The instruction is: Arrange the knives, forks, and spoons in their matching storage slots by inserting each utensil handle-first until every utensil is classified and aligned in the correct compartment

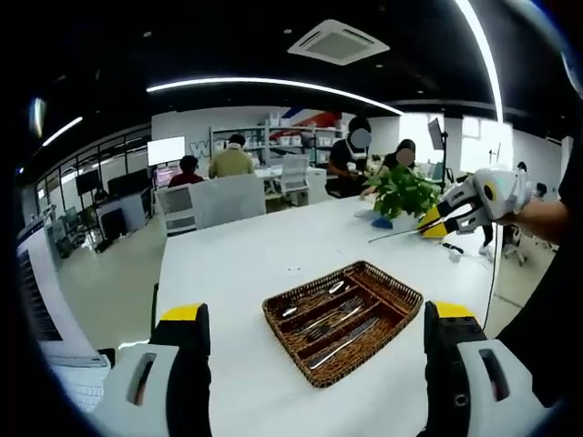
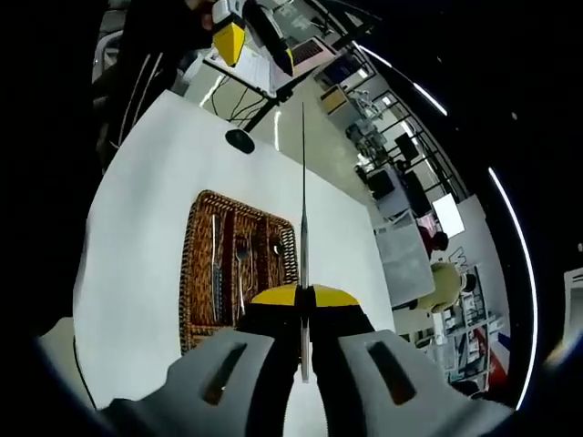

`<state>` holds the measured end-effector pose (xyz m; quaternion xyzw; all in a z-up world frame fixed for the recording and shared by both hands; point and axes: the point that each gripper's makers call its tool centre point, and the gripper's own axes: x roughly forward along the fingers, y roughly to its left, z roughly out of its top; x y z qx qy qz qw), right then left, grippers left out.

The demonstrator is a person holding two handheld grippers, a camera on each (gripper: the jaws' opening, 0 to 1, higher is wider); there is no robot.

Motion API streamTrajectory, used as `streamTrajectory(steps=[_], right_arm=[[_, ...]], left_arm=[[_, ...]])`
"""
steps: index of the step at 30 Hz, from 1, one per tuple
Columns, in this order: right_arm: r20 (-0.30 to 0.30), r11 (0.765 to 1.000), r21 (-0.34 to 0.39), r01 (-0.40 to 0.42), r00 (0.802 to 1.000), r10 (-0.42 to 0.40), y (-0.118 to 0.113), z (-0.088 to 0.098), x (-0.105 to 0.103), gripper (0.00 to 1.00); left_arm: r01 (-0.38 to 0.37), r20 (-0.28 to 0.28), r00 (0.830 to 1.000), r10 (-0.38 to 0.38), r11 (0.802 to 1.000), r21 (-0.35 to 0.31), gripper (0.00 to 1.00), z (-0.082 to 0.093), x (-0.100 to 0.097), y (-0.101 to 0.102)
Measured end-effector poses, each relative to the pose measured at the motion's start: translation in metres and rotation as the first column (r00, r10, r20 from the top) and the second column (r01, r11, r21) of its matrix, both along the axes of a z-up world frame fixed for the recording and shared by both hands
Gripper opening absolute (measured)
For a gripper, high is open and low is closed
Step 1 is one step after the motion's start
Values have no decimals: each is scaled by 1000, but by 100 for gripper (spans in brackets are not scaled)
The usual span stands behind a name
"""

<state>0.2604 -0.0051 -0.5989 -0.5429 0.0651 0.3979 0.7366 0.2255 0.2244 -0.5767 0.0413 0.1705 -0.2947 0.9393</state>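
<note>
A: What do the grippers look like? The left gripper [image 1: 314,341] has chunky white bodies with slotted cutouts, black fingers [image 1: 189,364] and yellow tips.

B: The right gripper [image 2: 304,296] is the same, and the person wears black.

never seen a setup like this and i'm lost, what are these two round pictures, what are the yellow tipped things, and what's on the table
A person holds a hand-held claw in each hand, and a fisheye camera rides on each one. The left gripper view looks along the left claw, whose yellow-tipped jaws stand apart with nothing between them. On the white table lies a brown woven wicker tray with compartments holding metal cutlery. At the right of that view, the right claw is raised above the table, beside a green potted plant. The right gripper view looks down along that claw's jaws, closed on a long thin metal utensil that points over the tray. Which kind of utensil it is can't be told.
</note>
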Motion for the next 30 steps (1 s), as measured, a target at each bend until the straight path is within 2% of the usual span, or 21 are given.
streamTrajectory(steps=[2,8,17,30], right_arm=[[26,1000,-13,-17,1000,17,1,3,6,0],[56,1000,-12,-20,998,20,5,9,26,0],[82,999,-29,-17,996,19,9,14,50,0],[106,999,-29,-15,994,18,13,20,70,0]], left_arm=[[-2,3,1000,2,1000,0,99,1,2,3],[-4,10,1000,4,1000,-8,99,5,12,13],[2,18,1000,-1,1000,-26,99,9,22,18],[3,28,1000,-3,1000,-18,99,13,35,25]])
